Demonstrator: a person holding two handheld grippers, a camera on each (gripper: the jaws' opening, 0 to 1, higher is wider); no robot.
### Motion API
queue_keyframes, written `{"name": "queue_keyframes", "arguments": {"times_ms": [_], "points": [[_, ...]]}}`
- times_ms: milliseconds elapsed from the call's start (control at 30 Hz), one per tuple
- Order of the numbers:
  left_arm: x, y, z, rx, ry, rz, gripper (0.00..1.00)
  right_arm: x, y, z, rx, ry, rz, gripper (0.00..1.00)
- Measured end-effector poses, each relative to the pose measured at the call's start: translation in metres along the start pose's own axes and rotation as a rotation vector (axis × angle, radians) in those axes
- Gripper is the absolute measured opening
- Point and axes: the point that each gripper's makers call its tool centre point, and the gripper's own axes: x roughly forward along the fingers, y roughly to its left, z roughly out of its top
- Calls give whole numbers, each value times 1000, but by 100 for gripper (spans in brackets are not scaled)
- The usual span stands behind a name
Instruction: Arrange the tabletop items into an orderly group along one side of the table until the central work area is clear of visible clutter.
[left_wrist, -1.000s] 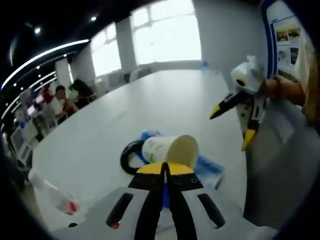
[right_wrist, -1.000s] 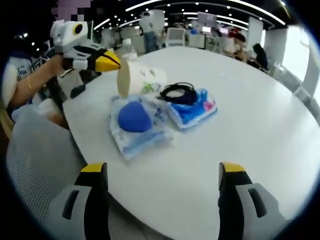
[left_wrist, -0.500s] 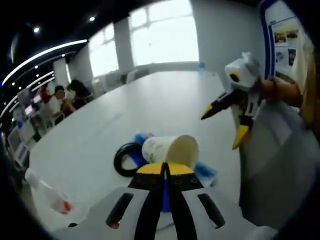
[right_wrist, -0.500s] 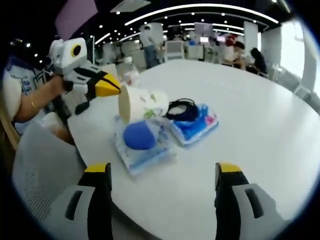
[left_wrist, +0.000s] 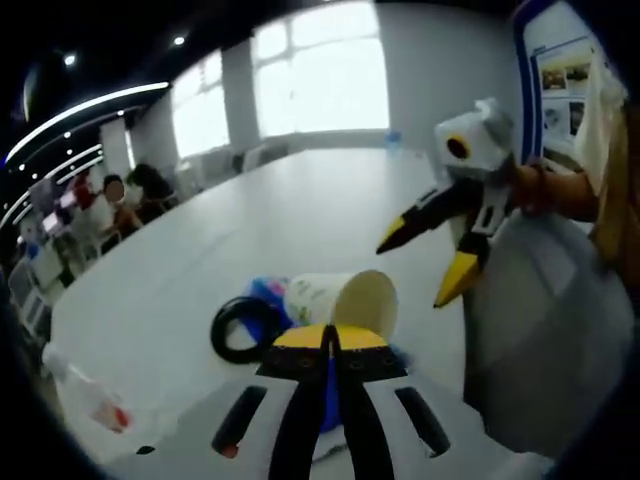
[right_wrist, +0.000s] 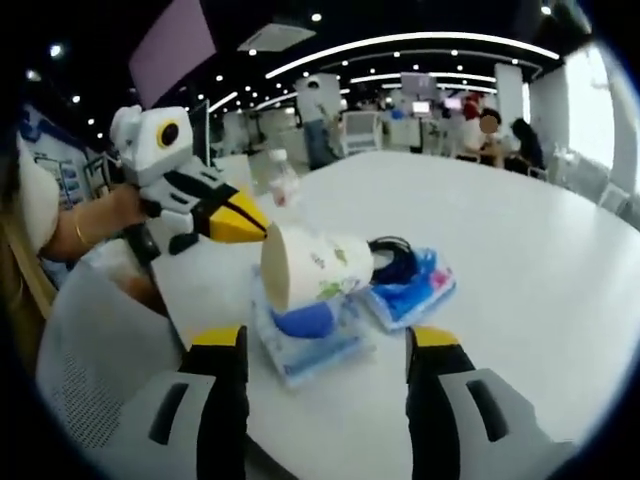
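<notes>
A long white table (right_wrist: 520, 260) is stretching through a bright open office. The left gripper (right_wrist: 238, 218), jaws clenched on a paper cup (right_wrist: 315, 265), is holding it on its side above the blue packets (right_wrist: 415, 290) and black cable (left_wrist: 235, 325). The right gripper (right_wrist: 325, 345) is hovering released, just before the cup.

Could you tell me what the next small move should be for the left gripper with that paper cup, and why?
Probably carry the paper cup toward the table's near edge. The left gripper is shut on its rim, holding it tipped above the blue packets, while the right gripper is open.
</notes>
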Motion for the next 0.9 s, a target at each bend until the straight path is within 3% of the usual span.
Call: {"name": "queue_keyframes", "arguments": {"times_ms": [133, 267, 367, 467, 533, 667, 900], "points": [[1, -5, 0, 2, 3, -13, 0, 1, 4, 0, -26, 8, 5, 58], [2, -13, -1, 13, 14, -26, 0, 0, 10, 10, -70, -25, 6, 43], [2, -17, 0, 24, 19, -29, 0, 1, 13, 16, -95, -38, -6, 39], [2, -20, 3, 20, 15, -34, 0, -2, 11, 32, -201, -96, -51, 28], [2, -22, 4, 22, 16, -36, 0, -1, 13, 34, -200, -104, -43, 23], [4, -26, 7, 28, 13, -41, 0, 3, 13, 27, -180, -74, -28, 26], [6, -36, 9, 49, 15, -60, 0, 0, 7, 30, -222, -89, -66, 16]]}}
